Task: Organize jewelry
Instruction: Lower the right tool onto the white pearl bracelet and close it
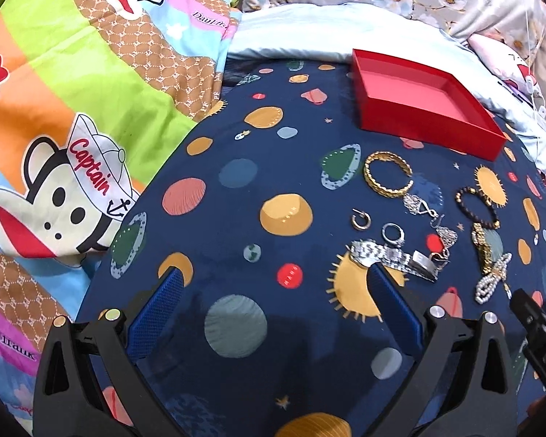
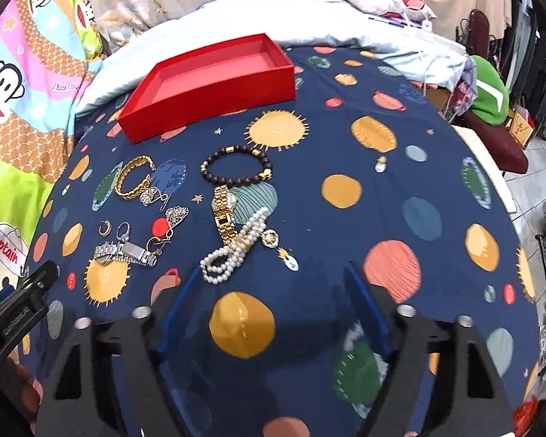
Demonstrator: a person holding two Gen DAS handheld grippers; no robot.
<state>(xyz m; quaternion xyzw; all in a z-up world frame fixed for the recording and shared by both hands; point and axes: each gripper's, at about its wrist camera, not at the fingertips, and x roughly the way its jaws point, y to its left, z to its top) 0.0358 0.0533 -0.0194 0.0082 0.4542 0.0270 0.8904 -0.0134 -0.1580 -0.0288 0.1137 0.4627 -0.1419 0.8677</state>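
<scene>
Jewelry's all laid out loose on a navy bedsheet printed with planets and suns, nothing in the box yet. Shallow red cardboard box sits open at the far side of the sheet, bare inside. Just in front of it there's a chunky gold chain-link bracelet with a small silver filigree piece touching its near edge. Beside that, a dark beaded bracelet with a few gold beads, and a gold metal-band watch running from it toward the camera. A white pearl strand is bunched up over the watch's near end, with a small round gold-and-white pendant right next to it. Over on the left: a small gold hoop earring, a silver ring-like piece, and a silver metal-band watch lying flat.

Left gripper has its blue-padded jaws spread wide with nothing between them; one finger tip sits right at the silver watch's end, can't tell if it's touching. Right gripper is also gaping wide and gripping nothing, hovering just short of the pearls. Cartoon monkey quilt lies off to the left.
</scene>
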